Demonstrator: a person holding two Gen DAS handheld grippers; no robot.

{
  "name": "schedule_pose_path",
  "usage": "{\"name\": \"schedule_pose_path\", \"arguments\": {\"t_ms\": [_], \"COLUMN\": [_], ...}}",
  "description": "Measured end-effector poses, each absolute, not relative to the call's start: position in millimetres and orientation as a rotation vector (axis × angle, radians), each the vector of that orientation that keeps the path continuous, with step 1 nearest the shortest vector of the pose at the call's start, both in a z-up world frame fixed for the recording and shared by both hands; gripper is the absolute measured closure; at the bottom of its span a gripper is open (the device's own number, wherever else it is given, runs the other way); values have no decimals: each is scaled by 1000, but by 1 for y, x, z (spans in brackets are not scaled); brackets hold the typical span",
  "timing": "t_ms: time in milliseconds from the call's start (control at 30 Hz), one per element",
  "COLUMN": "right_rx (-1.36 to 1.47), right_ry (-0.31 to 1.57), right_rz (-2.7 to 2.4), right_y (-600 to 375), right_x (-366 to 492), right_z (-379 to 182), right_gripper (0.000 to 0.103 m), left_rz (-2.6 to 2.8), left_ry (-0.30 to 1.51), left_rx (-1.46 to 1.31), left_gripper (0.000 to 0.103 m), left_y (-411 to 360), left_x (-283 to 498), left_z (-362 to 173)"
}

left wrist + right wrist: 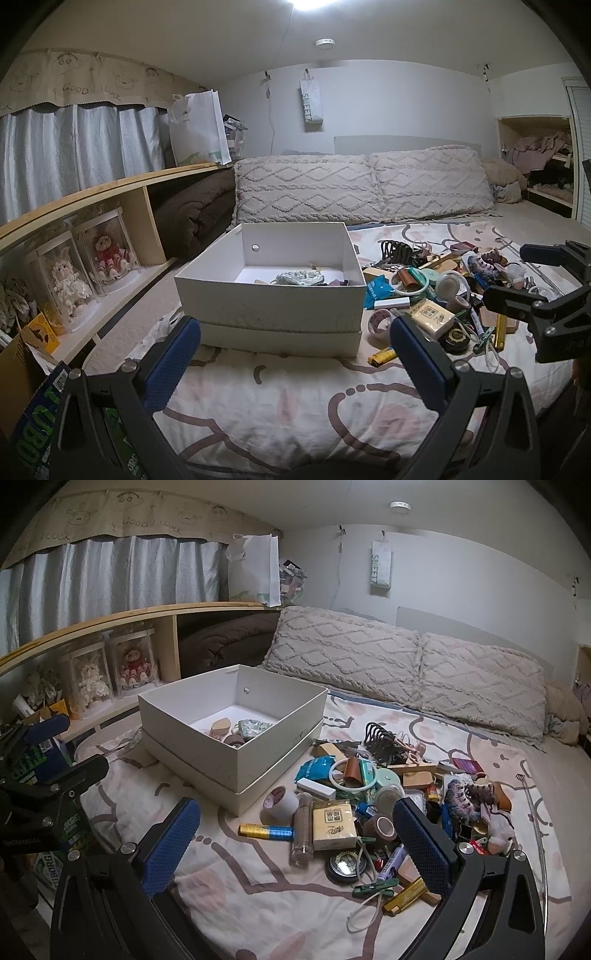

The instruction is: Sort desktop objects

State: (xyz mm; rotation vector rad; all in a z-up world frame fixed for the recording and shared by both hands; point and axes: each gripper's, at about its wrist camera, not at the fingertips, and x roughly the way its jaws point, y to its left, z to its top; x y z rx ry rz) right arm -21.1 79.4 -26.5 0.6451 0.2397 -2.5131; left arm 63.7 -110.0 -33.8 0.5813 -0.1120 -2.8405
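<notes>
A white open box (269, 306) (266, 753) stands on the bed and holds a few small items, among them a bluish crumpled piece (301, 277) (253, 726). To its right lies a pile of small objects (439, 295) (388, 805): tape rolls, a yellow tissue pack (331, 824), a yellow-blue lighter (266, 830), a clear tube, pens, clips. My left gripper (295, 354) is open and empty, in front of the box. My right gripper (295, 834) is open and empty, above the near edge of the pile; it also shows in the left wrist view (517, 277).
Two pillows (362, 188) line the back of the bed. A wooden shelf (92, 192) with dolls in clear cases and a folded brown blanket runs along the left. The patterned bedsheet (295, 406) lies in front of the box.
</notes>
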Motion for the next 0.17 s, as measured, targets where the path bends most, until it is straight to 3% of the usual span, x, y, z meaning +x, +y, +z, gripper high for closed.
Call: {"name": "schedule_pose_path", "arguments": {"t_ms": [167], "right_rx": [663], "right_ry": [247], "right_rz": [-2511], "right_y": [78], "right_x": [-22], "right_z": [-31], "right_gripper": [0], "left_rz": [-2834], "left_ry": [-123], "left_rx": [584], "left_gripper": [0], "left_y": [-108], "left_x": [62], "left_z": [-36]}}
